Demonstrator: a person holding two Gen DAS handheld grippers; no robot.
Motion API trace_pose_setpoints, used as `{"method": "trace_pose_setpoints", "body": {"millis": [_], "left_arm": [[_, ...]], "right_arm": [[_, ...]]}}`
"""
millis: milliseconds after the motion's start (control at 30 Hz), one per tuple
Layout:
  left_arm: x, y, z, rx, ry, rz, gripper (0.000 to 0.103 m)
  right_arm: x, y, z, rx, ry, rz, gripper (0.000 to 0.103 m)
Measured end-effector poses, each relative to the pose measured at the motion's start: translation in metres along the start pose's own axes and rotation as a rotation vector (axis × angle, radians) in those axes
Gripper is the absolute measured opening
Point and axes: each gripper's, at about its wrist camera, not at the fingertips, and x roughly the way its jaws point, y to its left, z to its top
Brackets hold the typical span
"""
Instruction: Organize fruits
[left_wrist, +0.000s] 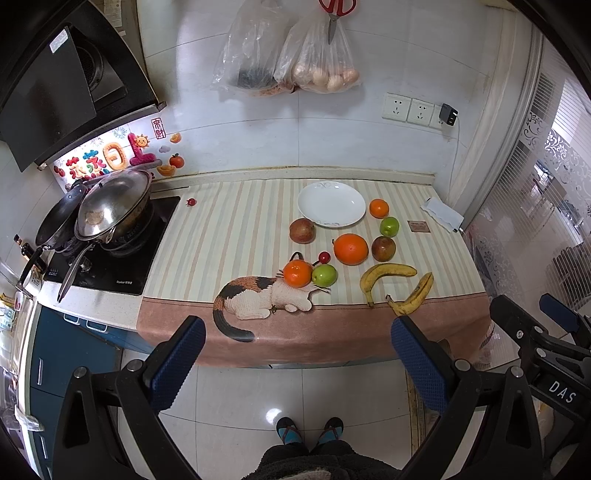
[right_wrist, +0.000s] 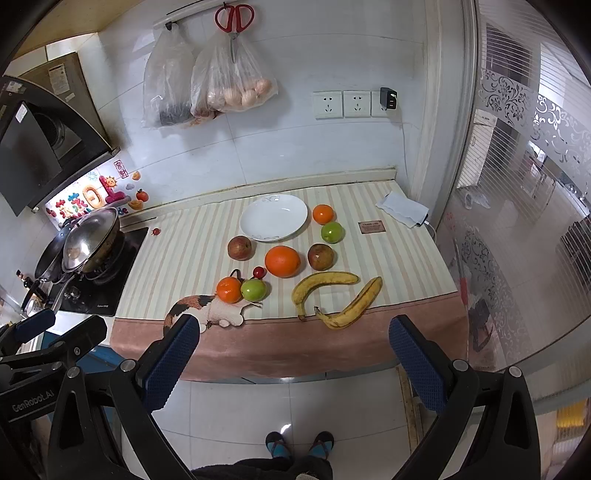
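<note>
A white plate (left_wrist: 331, 204) (right_wrist: 273, 218) stands empty at the back of the striped cloth. Around it lie a large orange (left_wrist: 351, 249) (right_wrist: 282, 261), two small oranges (left_wrist: 297, 273) (left_wrist: 379, 208), two green apples (left_wrist: 325, 275) (left_wrist: 390, 226), two reddish apples (left_wrist: 302, 230) (left_wrist: 383, 248) and two bananas (left_wrist: 388, 275) (left_wrist: 415, 295). My left gripper (left_wrist: 297, 332) is open and empty, held off the counter's front edge. My right gripper (right_wrist: 293, 334) is open and empty, also in front of the counter, beside the left one.
A stove with a lidded wok (left_wrist: 114, 206) and pans is at the left. Plastic bags (left_wrist: 288, 55) and red scissors hang on the wall. A folded cloth (left_wrist: 441, 214) and a small brown card (left_wrist: 418, 226) lie at the right. A glass partition (right_wrist: 517, 221) bounds the right side.
</note>
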Motion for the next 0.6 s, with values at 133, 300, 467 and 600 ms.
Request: {"method": "trace_pose_setpoints", "body": {"millis": [133, 300, 467, 600], "left_arm": [[-0.0004, 0.0006, -0.0001, -0.001, -0.002, 0.000, 0.103], [-0.0002, 0.0005, 0.0001, -0.002, -0.002, -0.001, 0.103], [-0.0001, 0.0022, 0.0009, 0.000, -0.001, -0.006, 0.103], [0.0073, 0.0050, 0.0056, 0.016, -0.015, 0.008, 0.103]], "right_arm": [[-0.0007, 0.0006, 0.0003, 0.000, -0.001, -0.001, 0.103], [-0.0006, 0.0005, 0.0005, -0.001, -0.001, 0.000, 0.103], [-0.0005, 0.0002, 0.0012, 0.008, -0.005, -0.003, 0.103], [0.0072, -0.0058, 0.0020, 0.071, -0.007, -0.006, 0.103]]}}
